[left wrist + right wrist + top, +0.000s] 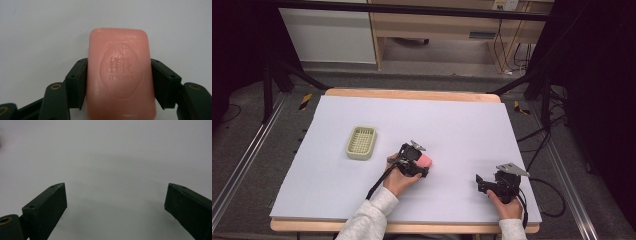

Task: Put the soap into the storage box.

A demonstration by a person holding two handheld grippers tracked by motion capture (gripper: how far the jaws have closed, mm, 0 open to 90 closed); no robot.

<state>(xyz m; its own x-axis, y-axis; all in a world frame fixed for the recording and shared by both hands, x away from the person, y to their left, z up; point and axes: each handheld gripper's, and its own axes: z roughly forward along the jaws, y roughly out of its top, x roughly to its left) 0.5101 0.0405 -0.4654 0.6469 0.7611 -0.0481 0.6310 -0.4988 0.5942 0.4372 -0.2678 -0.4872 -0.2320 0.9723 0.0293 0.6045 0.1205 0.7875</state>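
Wooden desk [447,25] beyond, grey floor [242,125]

Your left gripper [421,164] sat mid-table w/ a pink soap bar [426,160] at its tip, touching it. Pale green soap dish [361,142] lay well apart to its left on the white table [452,120]. Your right gripper [482,181] rested near the front-right edge, tip pointing left.

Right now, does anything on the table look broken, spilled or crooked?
Nothing stands out. The pink soap looks whole, gripped squarely by the left gripper with its fingers on both sides. The soap dish sits upright and empty on the table.
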